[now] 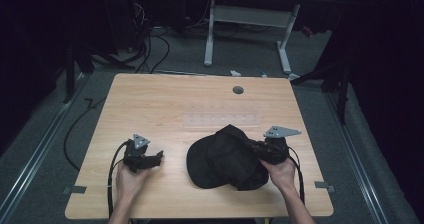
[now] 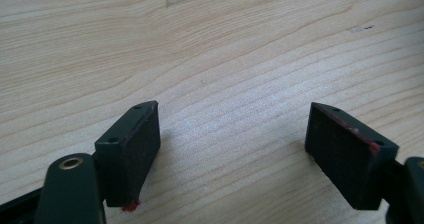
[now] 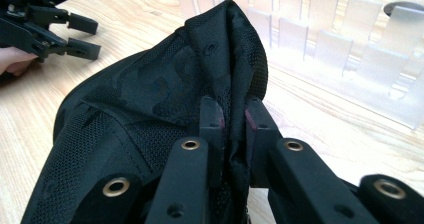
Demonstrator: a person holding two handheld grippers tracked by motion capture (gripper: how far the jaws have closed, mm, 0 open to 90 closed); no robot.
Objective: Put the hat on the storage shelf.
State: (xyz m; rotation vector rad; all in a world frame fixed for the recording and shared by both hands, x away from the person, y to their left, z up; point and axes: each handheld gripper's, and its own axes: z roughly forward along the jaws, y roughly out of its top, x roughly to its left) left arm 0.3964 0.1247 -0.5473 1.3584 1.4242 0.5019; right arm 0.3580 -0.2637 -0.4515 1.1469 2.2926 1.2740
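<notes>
The black cap (image 1: 222,159) lies on the worktop (image 1: 150,109) in our right half, near our edge of it. In the high view its brim lies flat at the left end, while the crown is bunched up into a peak that rises toward the far side. Its long axis runs roughly left to right across the worktop, with the brim end pointing toward our left tongs (image 1: 159,156).

We hold our right tongs (image 1: 245,145) closed on a fold of the cap's crown. In the right gripper view the two jaws press close together with black mesh fabric (image 3: 220,69) pinched between them, and the cloth stands up in a ridge beyond them.

Our left tongs stand wide with nothing between them. In the left gripper view the two pads (image 2: 137,149) are well apart over bare wood. They sit well left of the cap, apart from it and pointed toward it.

By our count there is one cap, two tongs, one in each hand, and one clear ridged plastic strip (image 1: 220,120) lying flat just beyond the cap. One round grey grommet (image 1: 238,90) sits near the far edge.
</notes>
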